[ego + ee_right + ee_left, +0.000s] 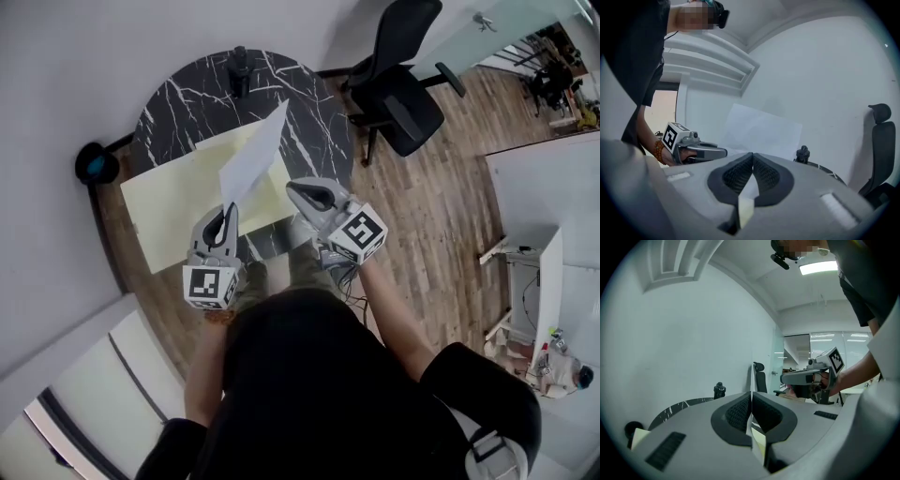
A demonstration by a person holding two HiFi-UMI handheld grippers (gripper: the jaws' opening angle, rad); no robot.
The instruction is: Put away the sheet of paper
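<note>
White sheet of paper (253,155) | on edge | long axis away from left gripper (228,210)

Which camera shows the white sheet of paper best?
Head view: the whole sheet of paper shows, pinched in the left gripper. The right gripper view shows its face, bottom hidden; the left gripper view only an edge-on sliver.

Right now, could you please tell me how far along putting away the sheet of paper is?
Done: the white sheet of paper is held up off the round black marble table. In hand: the left tongs are shut on its edge; the right tongs seem shut on the pale yellow folder. Left: the sheet is not yet inside the folder.
</note>
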